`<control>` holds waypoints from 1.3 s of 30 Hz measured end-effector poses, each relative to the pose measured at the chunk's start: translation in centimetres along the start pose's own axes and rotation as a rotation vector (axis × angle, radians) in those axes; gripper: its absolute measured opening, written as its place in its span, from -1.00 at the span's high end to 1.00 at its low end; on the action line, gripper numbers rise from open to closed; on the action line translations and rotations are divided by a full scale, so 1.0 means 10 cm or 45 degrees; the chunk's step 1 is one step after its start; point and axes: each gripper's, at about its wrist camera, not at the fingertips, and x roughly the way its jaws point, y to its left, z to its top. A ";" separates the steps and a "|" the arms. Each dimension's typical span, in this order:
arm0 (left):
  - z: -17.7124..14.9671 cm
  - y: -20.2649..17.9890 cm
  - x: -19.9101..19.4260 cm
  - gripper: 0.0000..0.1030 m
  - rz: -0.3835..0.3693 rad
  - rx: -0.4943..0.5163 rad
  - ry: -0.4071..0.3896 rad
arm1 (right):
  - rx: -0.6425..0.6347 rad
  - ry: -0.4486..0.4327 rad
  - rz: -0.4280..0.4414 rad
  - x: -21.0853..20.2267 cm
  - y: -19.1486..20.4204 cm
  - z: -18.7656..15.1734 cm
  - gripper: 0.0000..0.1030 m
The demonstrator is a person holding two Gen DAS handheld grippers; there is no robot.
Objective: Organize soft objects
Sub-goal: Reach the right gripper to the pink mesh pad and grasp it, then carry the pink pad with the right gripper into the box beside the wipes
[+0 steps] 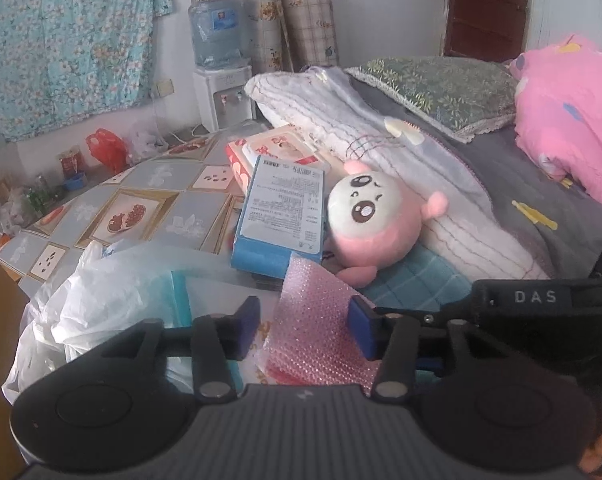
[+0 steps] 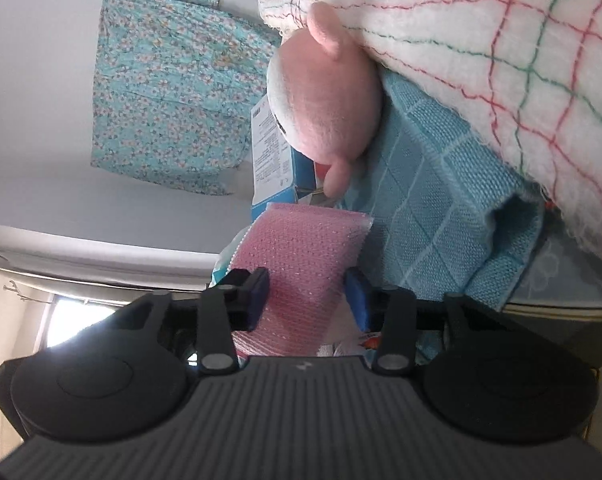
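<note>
Bed (image 1: 513, 184), bubble wrap (image 1: 317, 320) partly gripper-hidden (image 1: 305, 326)

Soft, even daylight fills both fisheye views, with no hard shadows on the bed (image 1: 501, 184). In the right wrist view a window (image 2: 67, 316) at the lower left glares white and washes out its surroundings. Both pictures look slightly hazy and low in contrast. Straight lines bow near the edges, and the corners darken to black. The white blanket (image 2: 481, 40) close to the right wrist lens is soft and smeared. Distant clutter by the wall in the left wrist view lacks detail.
</note>
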 end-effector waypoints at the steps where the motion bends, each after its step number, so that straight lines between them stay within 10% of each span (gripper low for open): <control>1: 0.01 0.01 0.03 -0.08 -0.007 -0.008 0.012 | -0.001 -0.001 0.001 0.02 0.00 0.00 0.27; 10: 0.05 0.05 0.04 0.02 -0.076 -0.064 0.043 | -0.016 -0.028 0.005 -0.18 -0.01 -0.08 0.39; 26: 0.09 0.03 -0.79 0.04 -0.074 -0.042 -0.188 | -0.229 -0.108 0.128 -0.56 0.61 -0.27 0.40; 39: -0.04 0.63 -1.69 0.04 0.125 -0.124 -0.366 | -0.506 0.064 0.230 -0.22 1.71 -0.73 0.41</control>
